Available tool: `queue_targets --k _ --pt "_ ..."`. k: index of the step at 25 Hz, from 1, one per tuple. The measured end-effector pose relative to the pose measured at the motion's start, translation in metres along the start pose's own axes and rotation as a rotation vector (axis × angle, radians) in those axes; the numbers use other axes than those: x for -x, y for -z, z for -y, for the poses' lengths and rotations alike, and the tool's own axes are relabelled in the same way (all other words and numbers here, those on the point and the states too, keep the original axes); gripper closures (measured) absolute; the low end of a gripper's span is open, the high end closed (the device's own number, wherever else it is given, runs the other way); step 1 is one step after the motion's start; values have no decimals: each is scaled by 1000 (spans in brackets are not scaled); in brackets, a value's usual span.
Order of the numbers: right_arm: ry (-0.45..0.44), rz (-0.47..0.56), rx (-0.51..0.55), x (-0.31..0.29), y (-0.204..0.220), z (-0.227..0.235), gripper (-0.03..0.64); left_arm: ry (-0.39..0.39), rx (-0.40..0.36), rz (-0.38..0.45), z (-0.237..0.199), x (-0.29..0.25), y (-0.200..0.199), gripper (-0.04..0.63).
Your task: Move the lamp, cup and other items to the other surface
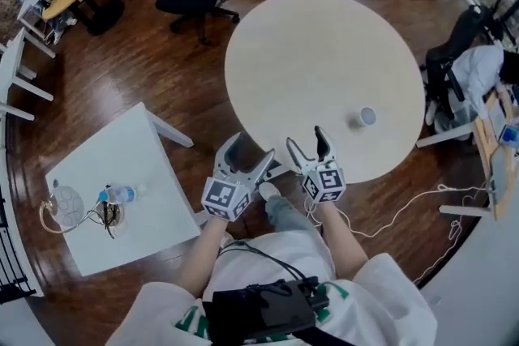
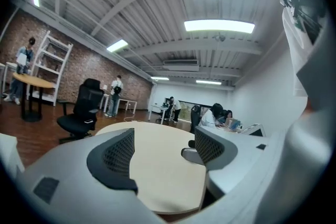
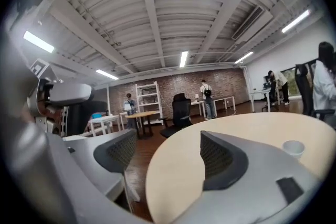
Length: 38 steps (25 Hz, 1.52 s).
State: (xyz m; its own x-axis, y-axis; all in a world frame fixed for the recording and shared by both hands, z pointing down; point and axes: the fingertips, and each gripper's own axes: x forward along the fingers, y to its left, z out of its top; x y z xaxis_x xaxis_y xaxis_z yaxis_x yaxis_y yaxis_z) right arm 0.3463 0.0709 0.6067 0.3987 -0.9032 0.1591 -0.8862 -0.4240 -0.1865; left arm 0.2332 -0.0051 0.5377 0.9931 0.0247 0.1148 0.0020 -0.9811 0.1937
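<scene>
The left gripper [image 1: 253,154] and right gripper [image 1: 306,142] both gape wide, empty, while the small pale cup [image 1: 366,117] (upright, open-topped) stands on the round table [image 1: 324,53] beyond the right gripper, off to its right.

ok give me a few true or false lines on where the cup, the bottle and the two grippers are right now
1. The cup stands on the round table. True.
2. The water bottle is on the round table too. False: it is on the white square table, off to the left in the head view.
3. The left gripper is shut on the cup. False: its jaws stand apart with nothing between them, and the cup is well clear of it.
4. The right gripper is open and empty. True.
5. Both grippers are held near the round table's near edge. True.
</scene>
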Motion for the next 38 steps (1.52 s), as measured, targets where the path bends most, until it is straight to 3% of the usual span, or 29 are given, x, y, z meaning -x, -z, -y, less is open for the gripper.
queue_targets --k 3,5,8,14,21,30,38 --pt "-97 -4 -113 -22 -10 -49 216 -94 0 35 -26 43 -14 260" --pt "-148 -2 -131 -30 -19 -83 225 -148 -9 62 -42 73 -21 261" --pt "-246 5 -90 -38 -34 -138 236 -232 -8 109 -61 118 -37 261" --pt "-453 24 88 -47 -41 -240 238 -418 -54 140 -92 211 -49 267" --pt "-648 33 85 -39 -48 -347 247 -621 -72 165 -115 308 -46 267" --pt "-865 53 143 -24 -41 -447 247 -818 -78 242 -123 402 -48 267" --pt "-964 33 149 -12 -34 -498 247 -964 -57 287 -127 475 -45 278"
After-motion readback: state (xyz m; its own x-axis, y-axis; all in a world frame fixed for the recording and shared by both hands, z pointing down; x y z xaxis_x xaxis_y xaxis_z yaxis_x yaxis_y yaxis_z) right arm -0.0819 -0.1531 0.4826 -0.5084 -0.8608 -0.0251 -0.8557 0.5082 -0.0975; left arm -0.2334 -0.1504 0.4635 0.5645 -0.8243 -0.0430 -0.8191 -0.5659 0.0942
